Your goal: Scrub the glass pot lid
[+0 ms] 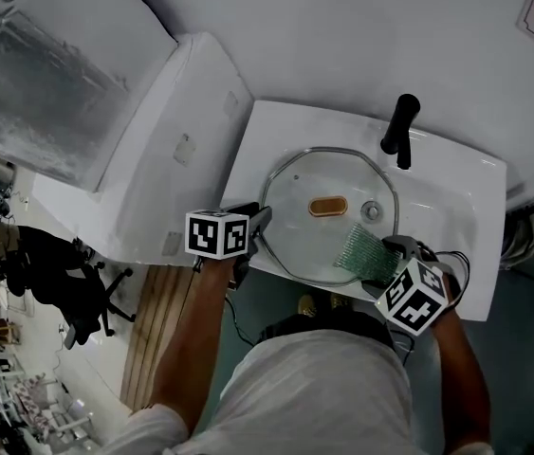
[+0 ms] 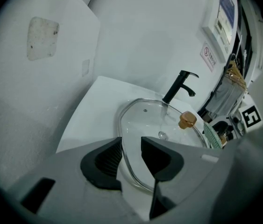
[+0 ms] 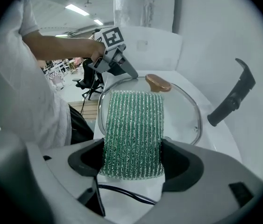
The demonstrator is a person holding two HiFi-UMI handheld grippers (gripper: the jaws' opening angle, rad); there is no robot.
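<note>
Glass hides little here: the round clear pot lid with a metal rim (image 1: 309, 245) lies across the basin of the white ceramic sink (image 1: 461, 183), and the drain shows through it beside the amber oval knob (image 1: 328, 206). In the head view your marker cubes cover most of both pairs of jaws, so their state reads only from the gripper views. The red sign at the top right of that view is cut off by the frame.

Your left gripper (image 2: 131, 155) has its dark ribbed pads partly spread. The lid's rim crosses the gap between them at the lid's left edge, with sink showing on either side of it, and no view shows a pad pressing on it.

Your right gripper (image 3: 132, 160) pinches the green ribbed scouring pad (image 3: 133, 125) from both sides. The pad's free end lies on the glass near the lid's near-right rim.

Only the left gripper view shows the black tap (image 2: 178, 87) upright behind the lid. There the scouring pad appears as a thin edge. Only the right gripper view shows a dark cable under that gripper's jaws.
</note>
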